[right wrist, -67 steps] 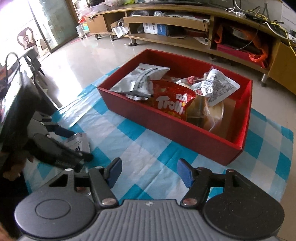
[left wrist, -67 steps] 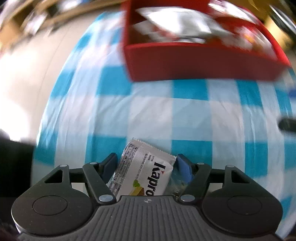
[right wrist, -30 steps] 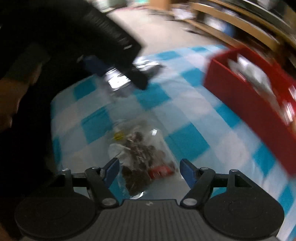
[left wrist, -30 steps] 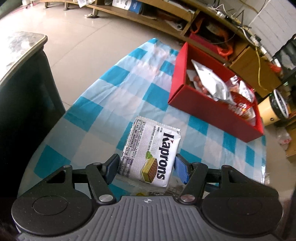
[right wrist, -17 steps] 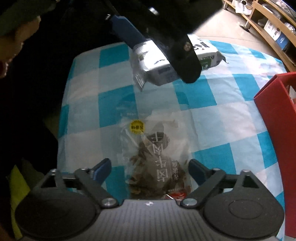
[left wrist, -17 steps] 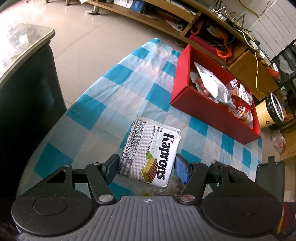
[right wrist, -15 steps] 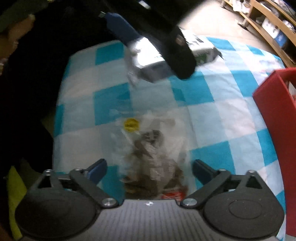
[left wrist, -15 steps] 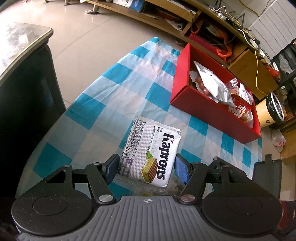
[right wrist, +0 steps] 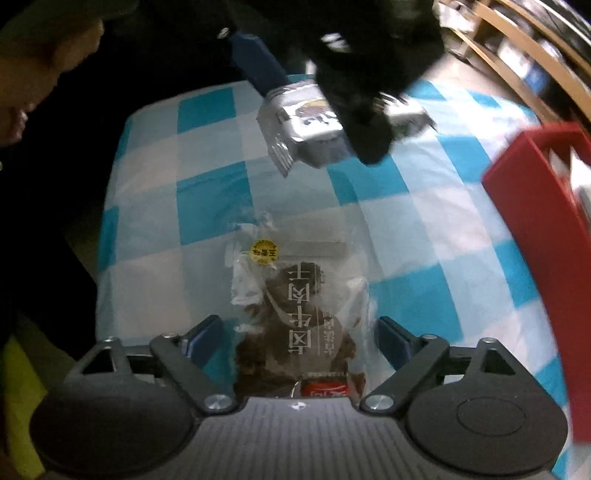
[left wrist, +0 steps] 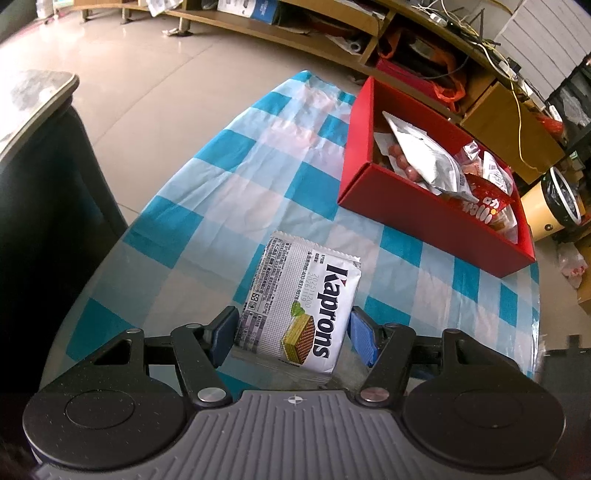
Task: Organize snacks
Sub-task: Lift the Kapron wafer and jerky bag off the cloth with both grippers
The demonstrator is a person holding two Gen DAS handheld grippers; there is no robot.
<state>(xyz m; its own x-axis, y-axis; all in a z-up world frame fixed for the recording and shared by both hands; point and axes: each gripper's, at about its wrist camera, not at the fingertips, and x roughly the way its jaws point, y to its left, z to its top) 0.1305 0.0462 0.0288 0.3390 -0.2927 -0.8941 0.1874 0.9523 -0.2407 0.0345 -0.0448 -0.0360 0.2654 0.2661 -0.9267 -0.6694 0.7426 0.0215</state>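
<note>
My left gripper [left wrist: 293,338] is shut on a white Kaprons wafer packet [left wrist: 299,308] and holds it above the blue-checked tablecloth [left wrist: 229,206]. The packet also shows in the right wrist view [right wrist: 306,122], held by the dark left gripper. My right gripper [right wrist: 299,345] is open, its fingers on either side of a clear bag of dark snacks [right wrist: 295,332] that lies on the cloth. A red box [left wrist: 417,210] with several snack bags stands farther back; its corner shows in the right wrist view [right wrist: 535,199].
A dark chair or table [left wrist: 40,177] stands at the left of the cloth. A low wooden shelf unit [left wrist: 369,33] runs along the back, and a tan bin [left wrist: 554,199] stands beyond the red box. The cloth's near edge is close to both grippers.
My right gripper has moved forward over the clear snack bag, which now lies between its open fingers. My left gripper has lifted the wafer packet slightly and keeps its hold.
</note>
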